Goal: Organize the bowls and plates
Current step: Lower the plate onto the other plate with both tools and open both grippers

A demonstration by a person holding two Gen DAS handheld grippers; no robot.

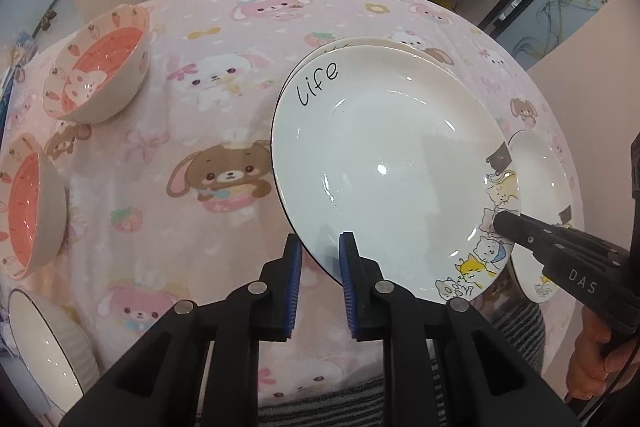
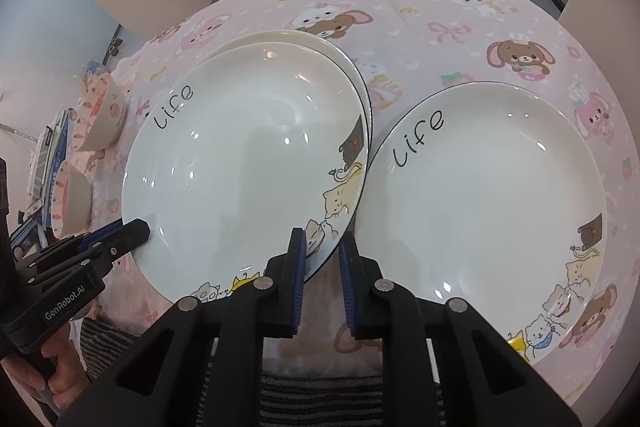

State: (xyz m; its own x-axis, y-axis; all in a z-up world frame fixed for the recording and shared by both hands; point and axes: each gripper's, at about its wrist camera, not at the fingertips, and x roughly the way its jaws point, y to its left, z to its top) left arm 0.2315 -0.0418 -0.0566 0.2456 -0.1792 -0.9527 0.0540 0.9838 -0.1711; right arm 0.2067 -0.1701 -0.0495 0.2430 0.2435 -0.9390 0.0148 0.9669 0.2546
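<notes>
A white "Life" plate with cat drawings (image 1: 384, 163) (image 2: 248, 163) is held tilted over a second like plate (image 1: 384, 45) (image 2: 320, 43) that lies under it. My left gripper (image 1: 320, 247) straddles its near-left rim, jaws a little apart. My right gripper (image 2: 323, 243) straddles its near-right rim, also a little apart; it also shows in the left wrist view (image 1: 500, 223). The left gripper appears in the right wrist view (image 2: 140, 227). A third "Life" plate (image 2: 484, 195) (image 1: 540, 187) lies to the right.
Two pink strawberry bowls (image 1: 100, 67) (image 1: 28, 207) stand at the left, also in the right wrist view (image 2: 104, 115). A white ribbed bowl (image 1: 44, 339) is at the near left. The table has a pink bunny cloth (image 1: 200, 131).
</notes>
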